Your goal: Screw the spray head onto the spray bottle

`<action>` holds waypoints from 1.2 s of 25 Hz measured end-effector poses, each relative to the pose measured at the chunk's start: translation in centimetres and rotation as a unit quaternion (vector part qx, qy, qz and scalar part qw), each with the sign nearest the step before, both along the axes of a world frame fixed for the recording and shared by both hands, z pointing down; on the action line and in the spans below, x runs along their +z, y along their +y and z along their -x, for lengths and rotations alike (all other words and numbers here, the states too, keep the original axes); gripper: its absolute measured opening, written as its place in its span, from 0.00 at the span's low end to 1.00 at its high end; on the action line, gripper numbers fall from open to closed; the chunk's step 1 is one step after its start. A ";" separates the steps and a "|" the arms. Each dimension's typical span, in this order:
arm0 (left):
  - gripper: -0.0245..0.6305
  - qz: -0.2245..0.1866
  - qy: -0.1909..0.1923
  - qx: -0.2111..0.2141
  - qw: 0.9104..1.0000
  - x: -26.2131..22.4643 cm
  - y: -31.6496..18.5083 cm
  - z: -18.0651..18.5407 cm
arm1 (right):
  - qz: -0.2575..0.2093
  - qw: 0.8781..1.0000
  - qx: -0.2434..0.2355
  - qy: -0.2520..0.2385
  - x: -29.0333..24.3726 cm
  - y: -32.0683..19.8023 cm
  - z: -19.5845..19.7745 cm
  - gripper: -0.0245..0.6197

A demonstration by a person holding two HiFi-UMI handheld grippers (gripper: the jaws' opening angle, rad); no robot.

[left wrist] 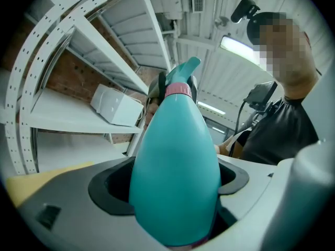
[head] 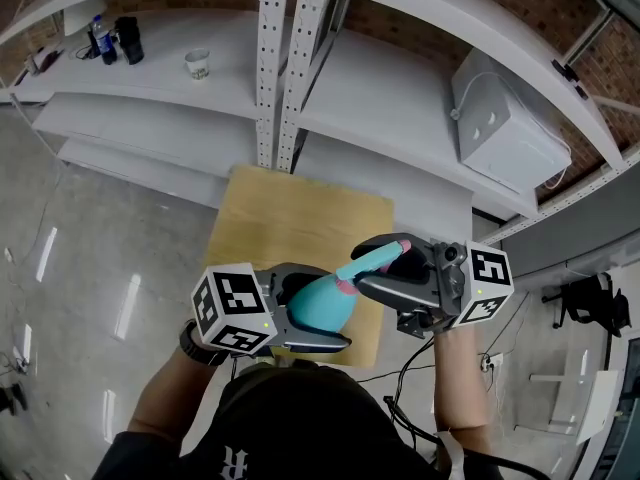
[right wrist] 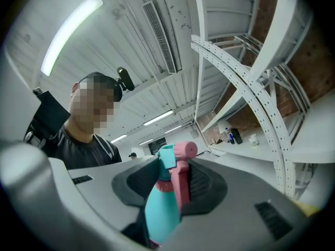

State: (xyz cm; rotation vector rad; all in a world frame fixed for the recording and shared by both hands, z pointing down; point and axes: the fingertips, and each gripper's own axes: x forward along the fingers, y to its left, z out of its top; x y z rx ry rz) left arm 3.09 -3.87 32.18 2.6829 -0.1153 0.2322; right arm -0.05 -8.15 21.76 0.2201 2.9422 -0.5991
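Spray bottle (head: 322, 305), one, teal, is clenched about its belly in the left claw (head: 305, 313) and held in the air over the wooden surface (head: 290, 218). Its long axis runs from that claw toward the right claw (head: 385, 268), neck end leading. Spray head (head: 375, 258), one, pink and teal, sits on the neck between the right claw's pads, which grasp it; this claw is the nearer for turning. White shelves (head: 400, 98) stand behind.
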 end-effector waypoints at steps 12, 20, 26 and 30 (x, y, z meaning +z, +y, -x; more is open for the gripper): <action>0.68 -0.012 -0.058 -0.014 0.998 2.3 0.4 0.6 | 0.011 0.999 0.027 0.014 1.7 0.3 0.8 0.24; 0.68 -0.008 0.048 0.018 0.999 2.3 3.6 1.2 | -0.012 0.997 0.075 -0.013 0.8 2.6 -0.4 0.32; 0.68 -0.145 -0.006 -0.087 0.986 3.8 5.9 2.2 | 0.128 0.950 0.285 -0.002 6.9 3.1 -6.9 0.32; 0.68 -0.170 0.004 -0.172 0.970 3.3 9.3 2.0 | 0.154 0.917 0.366 0.036 10.2 8.3 -8.8 0.20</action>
